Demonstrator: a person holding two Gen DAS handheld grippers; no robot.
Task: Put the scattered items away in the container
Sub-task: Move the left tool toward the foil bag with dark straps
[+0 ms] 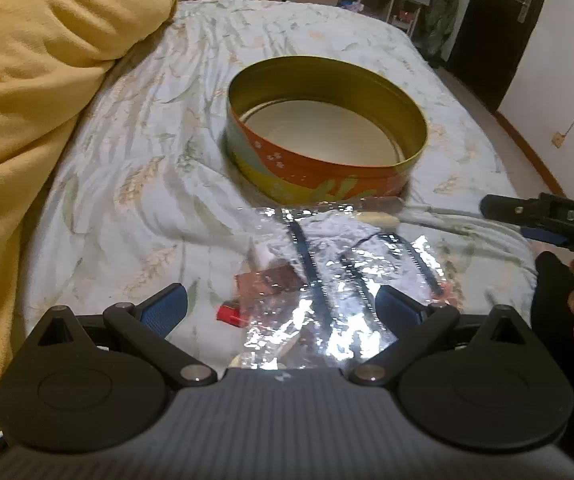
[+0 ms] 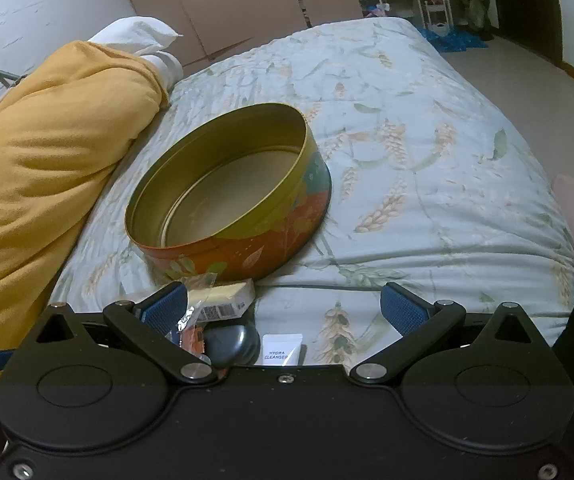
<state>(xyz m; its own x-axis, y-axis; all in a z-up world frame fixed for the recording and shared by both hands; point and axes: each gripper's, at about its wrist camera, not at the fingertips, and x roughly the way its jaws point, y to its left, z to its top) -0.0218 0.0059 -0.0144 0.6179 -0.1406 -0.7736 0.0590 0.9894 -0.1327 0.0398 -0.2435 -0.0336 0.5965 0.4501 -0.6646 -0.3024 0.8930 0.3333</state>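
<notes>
Bed: floral sheet (image 2: 427, 208), yellow blanket (image 1: 27, 100) at left.
Tin (image 1: 327, 128): mid-frame, open, nothing inside.
Items: crinkly bag (image 1: 319, 272), red piece (image 1: 229, 314), box (image 2: 223, 300), sachet (image 2: 281, 350), all just below the tin.
Left gripper (image 1: 281, 306): jaws apart, holding nothing.
Right gripper (image 2: 283, 306): jaws apart, holding nothing.
Progress: nothing tidied yet.

Round tin (image 2: 247, 248): orange outside with floral print, gold inside. Bedsheet (image 2: 427, 160): pale blue, wheat-ear pattern. Blanket (image 1: 27, 80): mustard yellow. Gripper pads (image 1: 165, 308): blue. Plastic bag (image 1: 327, 272): clear, shiny.
</notes>
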